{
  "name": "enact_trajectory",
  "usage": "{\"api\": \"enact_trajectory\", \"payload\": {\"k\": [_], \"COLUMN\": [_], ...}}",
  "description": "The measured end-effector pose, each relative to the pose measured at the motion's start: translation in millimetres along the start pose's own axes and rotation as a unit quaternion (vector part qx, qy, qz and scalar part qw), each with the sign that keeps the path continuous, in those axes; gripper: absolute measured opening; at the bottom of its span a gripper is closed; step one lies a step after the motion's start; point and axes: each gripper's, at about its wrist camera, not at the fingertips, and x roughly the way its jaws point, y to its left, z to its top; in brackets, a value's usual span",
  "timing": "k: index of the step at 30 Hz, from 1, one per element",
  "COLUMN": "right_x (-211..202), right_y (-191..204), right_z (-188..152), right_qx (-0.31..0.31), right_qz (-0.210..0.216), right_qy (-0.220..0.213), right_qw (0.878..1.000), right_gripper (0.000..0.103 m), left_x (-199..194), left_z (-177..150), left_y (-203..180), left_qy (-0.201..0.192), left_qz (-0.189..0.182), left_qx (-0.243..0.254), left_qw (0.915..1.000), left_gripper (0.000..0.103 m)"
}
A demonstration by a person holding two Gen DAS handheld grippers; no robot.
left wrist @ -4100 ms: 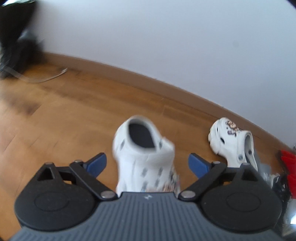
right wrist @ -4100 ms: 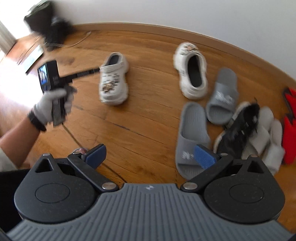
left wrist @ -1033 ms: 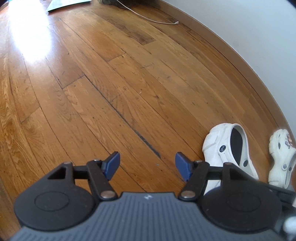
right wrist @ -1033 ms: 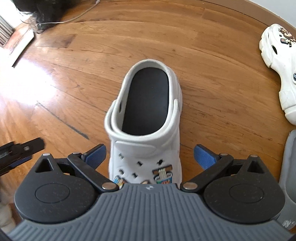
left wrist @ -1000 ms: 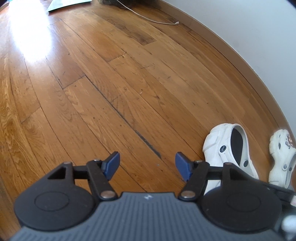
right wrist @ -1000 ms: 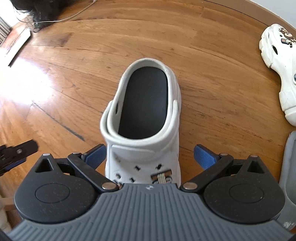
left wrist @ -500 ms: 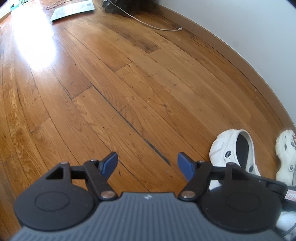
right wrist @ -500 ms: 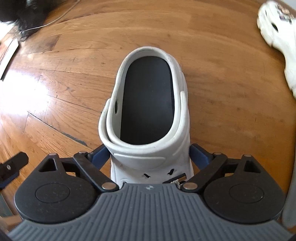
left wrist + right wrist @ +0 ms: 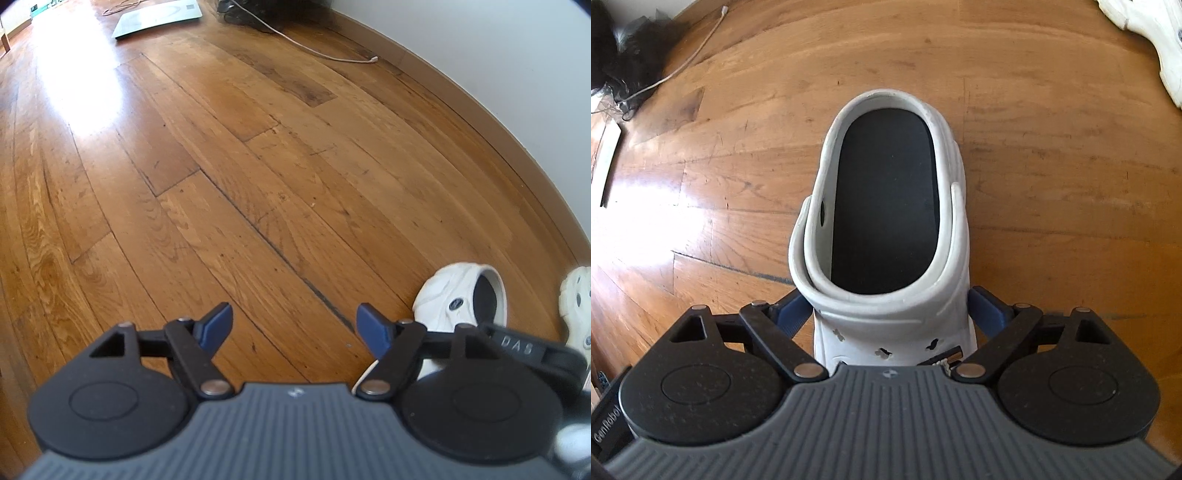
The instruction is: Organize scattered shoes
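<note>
From the left wrist view, the left gripper (image 9: 293,326) hovers released over the honey-brown plank floor (image 9: 229,177), tilted up a touch since a second ago, so more of the white skirting wall (image 9: 517,55) and the white cable (image 9: 325,51) shows. The white foam clog with the black insole (image 9: 461,295) sits at right.

On the right wrist view, the right gripper (image 9: 886,310) has closed in, blue pads now grasping that clog (image 9: 886,221) at its toe sides. A second white clog (image 9: 1160,40) lies well apart.
</note>
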Motion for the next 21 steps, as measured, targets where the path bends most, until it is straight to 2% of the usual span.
{"api": "enact_trajectory", "payload": {"k": [6, 13, 17, 21], "right_x": [-3.7, -26.7, -45.7, -62.6], "right_y": [7.0, -2.0, -35.6, -68.7], "right_z": [-13.1, -9.8, -9.7, -10.3], "right_qx": [0.013, -0.001, 0.008, 0.023], "right_qz": [0.020, 0.053, 0.079, 0.096], "right_qy": [0.009, -0.012, -0.030, -0.047], "right_qw": [1.000, 0.999, 0.996, 0.994], "right_gripper": [0.088, 0.089, 0.091, 0.091], "left_x": [-0.9, -0.8, -2.7, -10.0], "left_z": [0.4, 0.9, -0.7, -6.0], "left_y": [-0.3, -3.3, -11.5, -29.9], "left_qy": [-0.001, 0.000, -0.003, -0.015], "left_qz": [0.000, -0.010, -0.028, -0.058], "left_qx": [0.002, 0.004, 0.021, 0.065], "left_qw": [1.0000, 0.9999, 0.9994, 0.9961], "left_gripper": [0.074, 0.075, 0.076, 0.080]}}
